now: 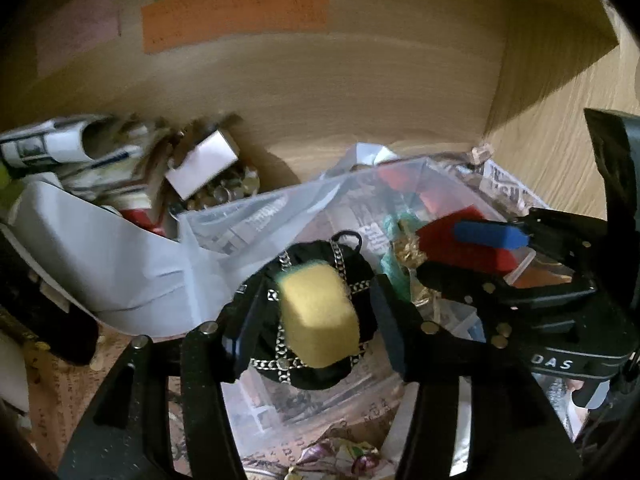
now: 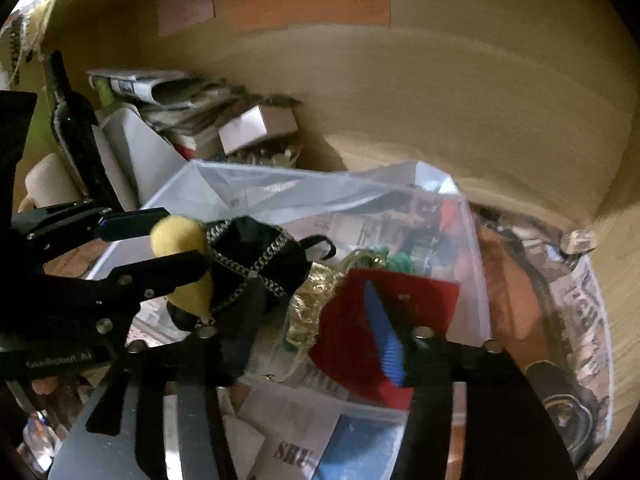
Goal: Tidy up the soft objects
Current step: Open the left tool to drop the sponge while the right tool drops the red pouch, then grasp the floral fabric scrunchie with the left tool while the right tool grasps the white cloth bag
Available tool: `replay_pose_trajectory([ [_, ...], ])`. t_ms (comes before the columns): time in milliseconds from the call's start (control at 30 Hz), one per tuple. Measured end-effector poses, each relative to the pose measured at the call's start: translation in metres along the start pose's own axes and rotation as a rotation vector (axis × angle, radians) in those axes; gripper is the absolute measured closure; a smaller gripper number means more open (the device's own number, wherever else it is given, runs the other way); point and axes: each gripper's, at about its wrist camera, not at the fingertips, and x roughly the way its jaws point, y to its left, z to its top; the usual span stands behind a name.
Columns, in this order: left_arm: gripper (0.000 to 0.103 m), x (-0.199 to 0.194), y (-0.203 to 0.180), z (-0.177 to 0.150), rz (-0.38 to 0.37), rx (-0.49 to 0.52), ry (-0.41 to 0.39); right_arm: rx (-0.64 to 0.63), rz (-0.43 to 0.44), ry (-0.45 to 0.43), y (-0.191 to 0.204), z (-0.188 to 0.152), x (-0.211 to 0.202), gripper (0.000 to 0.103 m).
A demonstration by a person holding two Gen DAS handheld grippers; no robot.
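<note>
My left gripper (image 1: 316, 312) is shut on a yellow sponge (image 1: 318, 316) and holds it above a clear plastic bin (image 1: 256, 208). The sponge also shows in the right wrist view (image 2: 180, 236), squeezed between the left fingers (image 2: 160, 272). My right gripper (image 2: 360, 340) is shut on a red felt piece (image 2: 420, 300); a blue pad (image 2: 386, 340) presses on it. It shows in the left wrist view (image 1: 472, 248) too. Under both lies a black pouch with chain trim (image 1: 320, 256), also in the right wrist view (image 2: 256, 256), inside the bin (image 2: 476, 240).
The bin also holds gold tinsel (image 2: 316, 300), green yarn (image 2: 400, 260) and newspaper. Rolled papers (image 1: 60, 144), a small white box (image 1: 204, 168) and a white sheet (image 1: 100, 248) lie to the left. A wooden wall (image 1: 340, 92) with an orange label (image 1: 236, 12) stands behind.
</note>
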Motion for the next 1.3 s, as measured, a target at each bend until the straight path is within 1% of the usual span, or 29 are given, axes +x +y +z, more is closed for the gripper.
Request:
replay_pose_trajectory([
  [33, 0.044, -0.006, 0.0, 0.0, 0.002, -0.001, -0.015, -0.003, -0.001, -0.012, 0.001, 0.001, -0.004, 0.048],
  [100, 0.043, -0.022, 0.0, 0.0, 0.012, 0.001, -0.053, -0.01, -0.006, -0.047, 0.004, 0.001, -0.019, 0.047],
  [133, 0.042, -0.029, 0.0, 0.0, 0.017, 0.003, -0.067, -0.011, -0.005, -0.061, 0.006, 0.003, -0.023, 0.045],
  [200, 0.038, -0.044, 0.001, -0.001, 0.024, 0.0, -0.094, -0.008, -0.004, -0.095, 0.01, 0.003, -0.037, 0.038],
  [233, 0.034, -0.053, 0.002, -0.002, 0.027, -0.004, -0.11, -0.006, -0.006, -0.119, 0.012, 0.003, -0.045, 0.034],
  [267, 0.031, -0.061, 0.003, -0.004, 0.029, -0.007, -0.121, -0.007, -0.007, -0.137, 0.015, 0.003, -0.051, 0.032],
  [300, 0.03, -0.069, 0.004, -0.005, 0.034, -0.009, -0.136, -0.011, -0.008, -0.155, 0.017, 0.002, -0.058, 0.032],
  [400, 0.022, -0.089, 0.008, -0.013, 0.05, -0.008, -0.168, -0.022, 0.003, -0.193, 0.025, -0.004, -0.079, 0.032],
  [433, 0.02, -0.095, 0.01, -0.018, 0.056, -0.007, -0.177, -0.027, 0.005, -0.203, 0.03, -0.005, -0.082, 0.031],
  [533, 0.018, -0.108, 0.016, -0.03, 0.077, -0.002, -0.182, -0.043, 0.006, -0.223, 0.039, -0.013, -0.091, 0.024],
  [600, 0.017, -0.111, 0.017, -0.04, 0.083, -0.003, -0.172, -0.047, 0.005, -0.228, 0.043, -0.02, -0.094, 0.023],
  [733, 0.017, -0.108, 0.021, -0.061, 0.077, -0.009, -0.119, -0.037, 0.034, -0.201, 0.051, -0.034, -0.09, 0.023],
  [967, 0.017, -0.086, 0.014, -0.094, 0.041, -0.01, 0.004, -0.004, 0.078, -0.069, 0.062, -0.065, -0.056, 0.023],
  [1067, 0.017, -0.076, 0.01, -0.106, 0.022, -0.014, 0.046, 0.008, 0.078, -0.011, 0.062, -0.078, -0.04, 0.023],
  [1200, 0.017, -0.063, 0.006, -0.117, -0.013, -0.027, 0.093, 0.003, 0.074, 0.043, 0.062, -0.089, -0.027, 0.023],
  [1233, 0.017, -0.06, 0.005, -0.119, -0.021, -0.028, 0.102, 0.004, 0.073, 0.049, 0.062, -0.09, -0.025, 0.024],
  [1300, 0.017, -0.057, 0.003, -0.12, -0.035, -0.027, 0.111, 0.003, 0.074, 0.066, 0.06, -0.092, -0.02, 0.034],
])
